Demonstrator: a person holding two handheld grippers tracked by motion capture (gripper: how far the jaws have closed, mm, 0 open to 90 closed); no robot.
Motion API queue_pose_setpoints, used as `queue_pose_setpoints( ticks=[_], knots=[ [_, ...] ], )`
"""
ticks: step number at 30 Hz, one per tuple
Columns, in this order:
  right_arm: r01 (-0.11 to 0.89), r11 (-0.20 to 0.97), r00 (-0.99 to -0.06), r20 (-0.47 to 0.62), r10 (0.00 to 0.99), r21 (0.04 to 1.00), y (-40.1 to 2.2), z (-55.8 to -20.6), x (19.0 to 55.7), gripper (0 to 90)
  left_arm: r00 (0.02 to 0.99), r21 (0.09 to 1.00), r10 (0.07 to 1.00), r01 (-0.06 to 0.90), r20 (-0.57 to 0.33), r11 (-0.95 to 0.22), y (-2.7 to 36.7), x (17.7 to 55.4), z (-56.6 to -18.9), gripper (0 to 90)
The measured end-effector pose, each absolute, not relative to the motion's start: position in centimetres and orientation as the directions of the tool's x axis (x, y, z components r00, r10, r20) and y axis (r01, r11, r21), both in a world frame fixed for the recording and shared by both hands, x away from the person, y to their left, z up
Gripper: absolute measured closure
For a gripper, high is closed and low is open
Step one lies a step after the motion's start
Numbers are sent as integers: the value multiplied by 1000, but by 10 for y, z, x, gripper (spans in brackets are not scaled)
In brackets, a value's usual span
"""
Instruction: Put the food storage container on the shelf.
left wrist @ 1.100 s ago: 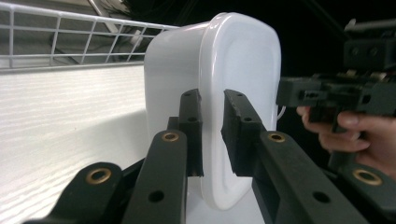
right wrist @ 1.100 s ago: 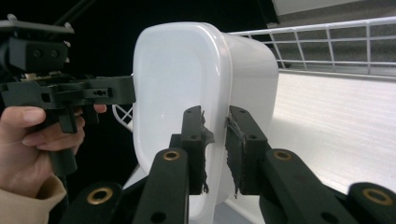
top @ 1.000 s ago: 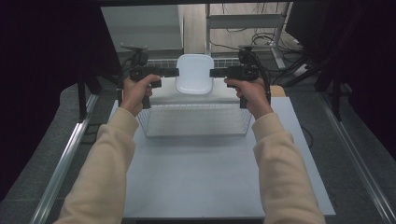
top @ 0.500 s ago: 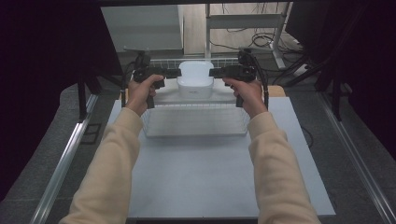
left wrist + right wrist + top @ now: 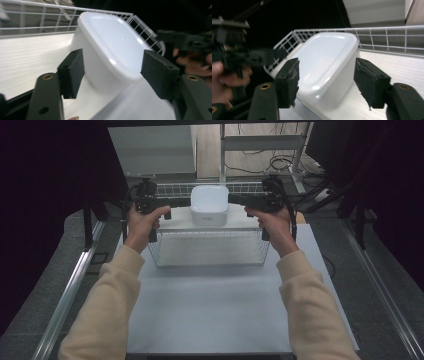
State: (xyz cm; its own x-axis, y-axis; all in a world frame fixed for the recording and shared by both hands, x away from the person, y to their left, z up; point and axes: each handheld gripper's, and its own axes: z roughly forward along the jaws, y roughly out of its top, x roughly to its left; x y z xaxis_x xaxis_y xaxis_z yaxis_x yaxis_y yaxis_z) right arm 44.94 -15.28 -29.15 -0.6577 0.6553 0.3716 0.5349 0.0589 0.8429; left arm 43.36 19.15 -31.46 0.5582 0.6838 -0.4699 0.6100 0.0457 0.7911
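White table (image 5: 210, 310), wire rack (image 5: 210, 245), white box (image 5: 209, 204) on top.
Left gripper (image 5: 112, 67) and right gripper (image 5: 327, 75) are both apart beside the box; no writing shows.

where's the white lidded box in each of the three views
High view: white lidded box upper centre, on the shelf between both grippers.
Left gripper view: centre, beyond the open jaws.
Right gripper view: centre, between the open jaws.
Shared landmark: white wire rail behind it.
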Motion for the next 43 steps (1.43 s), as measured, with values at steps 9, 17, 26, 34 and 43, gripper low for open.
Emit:
queue_pose_setpoints(
  ticks=[9, 17, 26, 34, 43],
  knots=[
    [416, 194, -733, 201, 650, 889, -169, -309, 392, 320, 597, 845, 736, 530, -319, -64, 197, 364, -324, 297],
    [343, 282, -761, 89, 642, 896, -179, -343, 341, 302, 617, 846, 726, 525, -303, -93, 205, 304, -367, 292],
    [373, 310, -766, 102, 635, 874, -189, -399, 300, 283, 575, 818, 764, 564, -294, -109, 224, 261, -432, 266],
    [460, 355, -729, 118, 675, 814, -201, -457, 290, 252, 560, 770, 769, 622, -309, -143, 221, 259, -471, 225],
    [421, 324, -733, 107, 672, 847, -206, -452, 286, 215, 567, 777, 776, 607, -277, -166, 214, 251, -472, 205]
  ],
)
